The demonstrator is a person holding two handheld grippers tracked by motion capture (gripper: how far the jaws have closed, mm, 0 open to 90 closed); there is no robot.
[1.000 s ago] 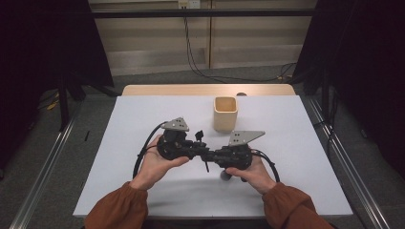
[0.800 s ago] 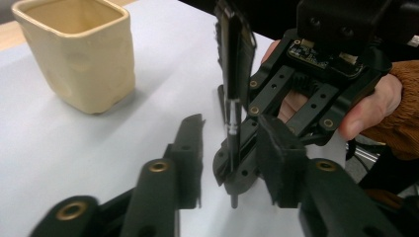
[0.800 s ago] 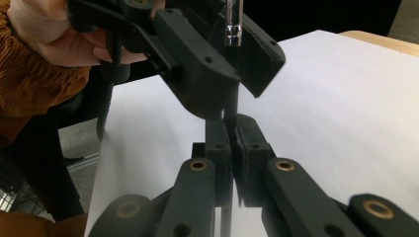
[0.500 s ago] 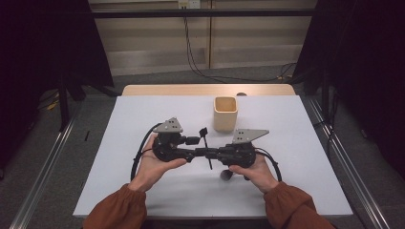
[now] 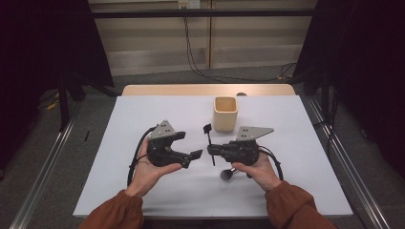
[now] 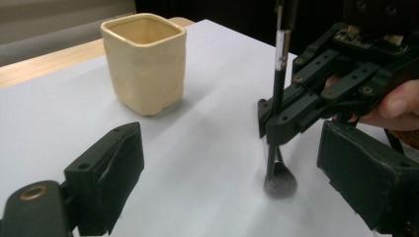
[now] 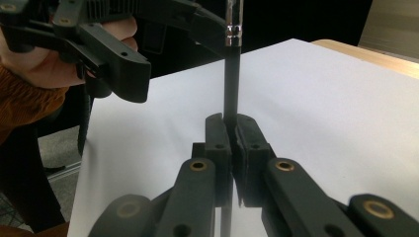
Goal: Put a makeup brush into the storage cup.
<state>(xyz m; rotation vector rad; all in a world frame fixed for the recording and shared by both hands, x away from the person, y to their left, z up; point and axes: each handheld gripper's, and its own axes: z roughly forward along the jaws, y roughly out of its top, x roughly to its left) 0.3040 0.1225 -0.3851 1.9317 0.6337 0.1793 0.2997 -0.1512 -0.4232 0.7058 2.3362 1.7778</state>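
A: Where's the slim black makeup brush (image 5: 209, 143) with the silver ferrule?

B: Upright over the white table (image 5: 143, 114), clamped at its handle in the right gripper (image 5: 211, 151), whose jaws are pressed tight on it. Its shadow falls on the tabletop below.

A: And the left gripper (image 5: 191, 157)?

B: Its jaws have just been opening; they stand wide with nothing between them, just beside the brush. The cream square ceramic cup (image 5: 225, 113) sits behind, well apart.
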